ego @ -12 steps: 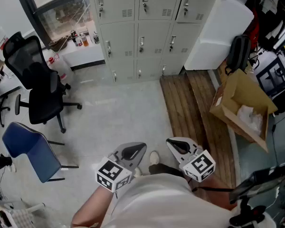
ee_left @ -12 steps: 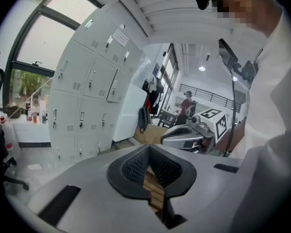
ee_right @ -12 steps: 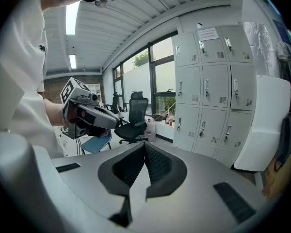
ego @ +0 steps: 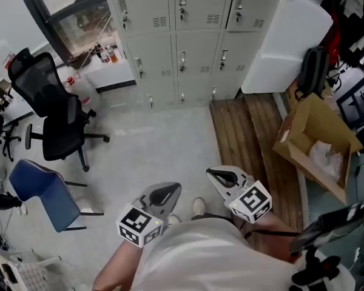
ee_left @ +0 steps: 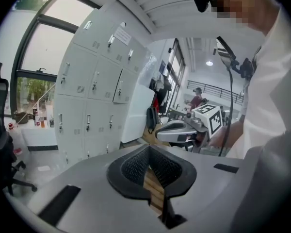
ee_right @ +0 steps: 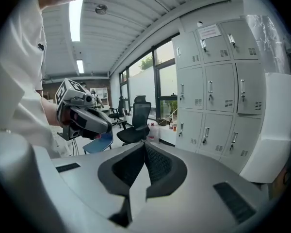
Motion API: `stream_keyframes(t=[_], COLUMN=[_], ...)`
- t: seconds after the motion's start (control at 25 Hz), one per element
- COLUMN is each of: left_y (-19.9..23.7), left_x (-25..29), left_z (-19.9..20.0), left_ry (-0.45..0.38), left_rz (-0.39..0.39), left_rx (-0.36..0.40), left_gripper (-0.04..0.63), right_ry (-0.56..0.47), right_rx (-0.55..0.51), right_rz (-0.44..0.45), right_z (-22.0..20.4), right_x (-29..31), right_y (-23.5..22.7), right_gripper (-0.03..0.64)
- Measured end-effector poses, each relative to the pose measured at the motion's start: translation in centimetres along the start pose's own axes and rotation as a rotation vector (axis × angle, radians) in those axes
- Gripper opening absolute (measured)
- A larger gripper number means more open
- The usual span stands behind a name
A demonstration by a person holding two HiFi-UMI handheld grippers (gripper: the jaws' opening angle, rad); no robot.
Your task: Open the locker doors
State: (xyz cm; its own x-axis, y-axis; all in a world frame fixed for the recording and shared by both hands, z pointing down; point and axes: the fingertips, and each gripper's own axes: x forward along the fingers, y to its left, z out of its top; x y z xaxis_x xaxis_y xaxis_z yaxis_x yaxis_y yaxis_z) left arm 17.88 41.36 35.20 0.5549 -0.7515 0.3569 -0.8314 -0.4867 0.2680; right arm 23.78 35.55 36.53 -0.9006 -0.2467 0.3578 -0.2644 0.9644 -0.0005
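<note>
**Closing in on the lockers: approach risks**

Near us, the left gripper (ego: 168,191) and right gripper (ego: 218,176) are both clenched and empty, over the floor (ego: 151,150) well short of the work. At the floor's left edge are a black office chair (ego: 54,114) and a blue chair (ego: 39,190), and at its right edge wooden planks (ego: 249,138). We could trip on or clip any of them. The lockers (ego: 197,41) stand at the far edge, all doors closed. Clenched jaws would likely skid off the small latches (ego: 182,59), so we spread them first.

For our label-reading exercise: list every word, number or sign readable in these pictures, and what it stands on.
Paper notice on an upper locker door: print too small to read.
Marker cubes: black-and-white square patterns, no words.
Nothing else legible.
</note>
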Motion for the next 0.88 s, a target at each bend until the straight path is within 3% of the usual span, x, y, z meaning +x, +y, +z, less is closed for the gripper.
stream_keyframes(t=[0.16,0.48,0.6,0.88], left_y=[0.7,3.7,6.5,16.1], left_x=[3.6,9.3,10.6,12.8], left_z=[0.9,2.9,3.7,6.6], left_ry=[0.008,0.017,0.017,0.021], left_rz=[0.024,0.025,0.006,-0.068], left_rx=[0.001,-0.005,-0.005,0.01], left_gripper=[0.011,0.012,0.012,0.012], right_ry=[-0.02,-0.032,-0.015,0.022], right_rx=[-0.023,0.049,0.067,0.105], right_rz=[-0.026,-0.031,-0.039,-0.138], right_z=[-0.4,-1.8,-2.1,-0.1], right_x=[-0.4,2.3,4.9,13.2], right_y=[-4.2,-9.9,-12.0,-18.7], right_gripper=[0.017,0.037,0.084,0.084])
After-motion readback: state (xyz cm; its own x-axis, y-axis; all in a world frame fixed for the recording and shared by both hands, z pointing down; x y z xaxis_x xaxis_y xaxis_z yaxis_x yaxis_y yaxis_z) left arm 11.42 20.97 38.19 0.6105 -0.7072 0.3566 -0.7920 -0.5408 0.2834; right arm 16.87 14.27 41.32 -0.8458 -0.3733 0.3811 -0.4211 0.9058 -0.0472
